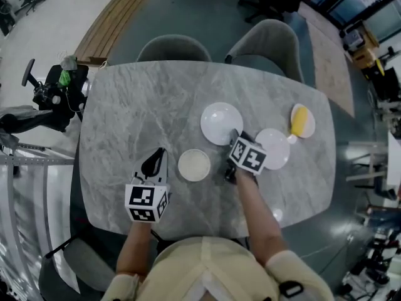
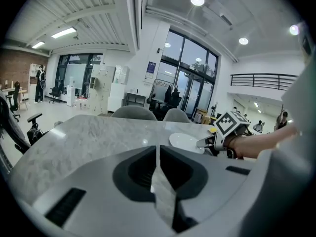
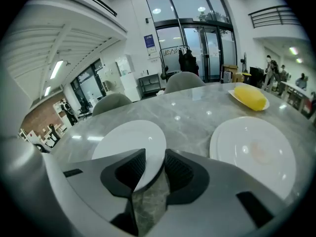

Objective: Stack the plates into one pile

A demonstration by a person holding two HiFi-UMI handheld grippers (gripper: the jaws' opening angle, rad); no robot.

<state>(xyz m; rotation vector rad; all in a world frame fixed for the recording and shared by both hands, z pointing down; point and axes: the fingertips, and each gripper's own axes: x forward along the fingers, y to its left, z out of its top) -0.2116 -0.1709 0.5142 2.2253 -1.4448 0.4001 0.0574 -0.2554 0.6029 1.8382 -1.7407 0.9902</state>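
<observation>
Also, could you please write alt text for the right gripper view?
The right gripper, jaws open, straddles the near rim of a white plate on a grey marble table. A second white plate lies to its right, apart from it, and a yellow item on a small dish sits farther back.

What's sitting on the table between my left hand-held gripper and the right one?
A small cream plate lies between the left hand-held gripper and the right hand-held gripper, as the head view shows.
</observation>
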